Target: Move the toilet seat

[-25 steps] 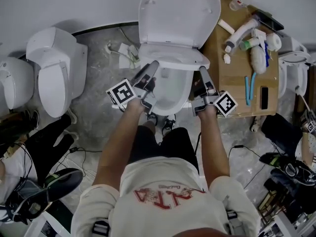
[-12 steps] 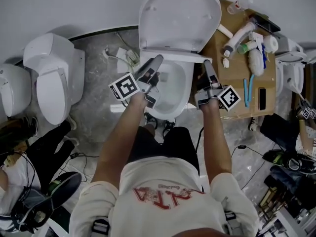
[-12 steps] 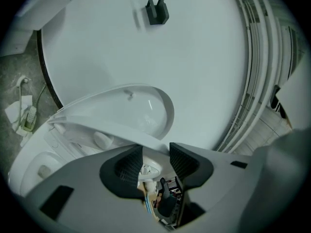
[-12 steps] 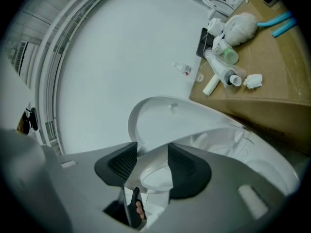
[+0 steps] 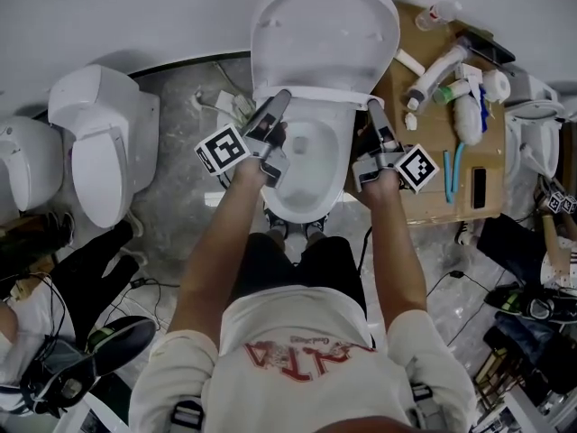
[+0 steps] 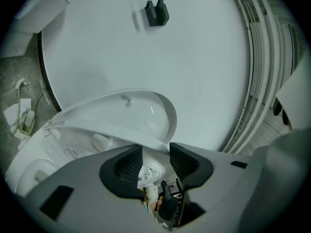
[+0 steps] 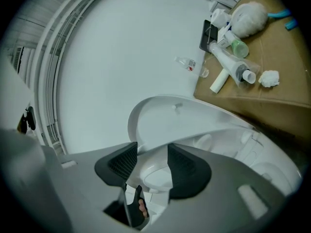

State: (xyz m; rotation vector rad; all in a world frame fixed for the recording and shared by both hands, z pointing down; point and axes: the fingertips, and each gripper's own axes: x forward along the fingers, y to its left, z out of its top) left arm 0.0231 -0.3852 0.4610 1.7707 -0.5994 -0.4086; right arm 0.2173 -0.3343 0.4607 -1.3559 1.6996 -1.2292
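Note:
The white toilet seat (image 5: 315, 96) stands lifted off the bowl (image 5: 306, 165) and shows edge-on just below the upright lid (image 5: 325, 30). My left gripper (image 5: 278, 102) is shut on the seat's left side. My right gripper (image 5: 372, 111) is shut on its right side. In the left gripper view the seat's rim (image 6: 112, 132) runs into the gap between the jaws of the left gripper (image 6: 155, 159), with the lid (image 6: 141, 110) behind it. In the right gripper view the seat (image 7: 214, 130) likewise runs into the right gripper (image 7: 152, 161). Both grippers point level.
Two more white toilets (image 5: 104, 142) (image 5: 22, 156) stand to the left. A cardboard box (image 5: 433, 165) on the right carries brushes, bottles and a phone. Cables and a socket strip (image 5: 230, 102) lie on the floor by the bowl. A white wall rises behind the lid.
Both grippers have moved away from me toward the lid. The seat between them has swung up from lying nearly flat on the bowl to standing close under the lid.

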